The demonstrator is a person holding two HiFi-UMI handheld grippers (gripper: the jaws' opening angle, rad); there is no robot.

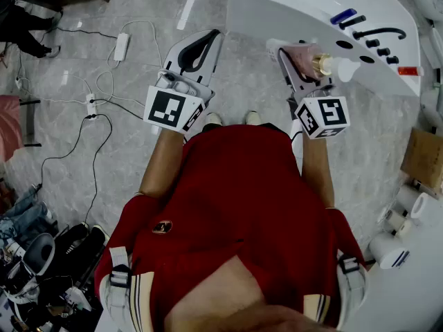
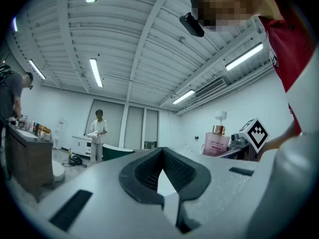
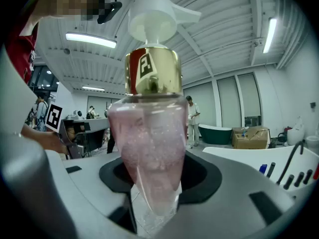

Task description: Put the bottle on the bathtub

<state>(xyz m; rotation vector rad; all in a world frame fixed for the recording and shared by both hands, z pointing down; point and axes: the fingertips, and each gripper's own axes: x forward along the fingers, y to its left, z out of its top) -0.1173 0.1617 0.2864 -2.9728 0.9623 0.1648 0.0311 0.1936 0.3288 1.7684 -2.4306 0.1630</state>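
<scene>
Showing a black F-shaped monogram on the gold collar of the bottle [image 3: 149, 148]. Being pinched at the clear, pink, glitter-flecked body by the right gripper [image 1: 297, 66] — white pump pointing toward the glossy white bathtub [image 1: 277, 5], long axis crosswise to the jaws, just beside the rim. Holding the left gripper [image 2: 162, 152] pressed together, empty.

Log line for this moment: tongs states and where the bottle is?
left tongs: shut, empty | right tongs: shut on pink pump bottle | placement: held in air beside bathtub rim, not yet set down
</scene>
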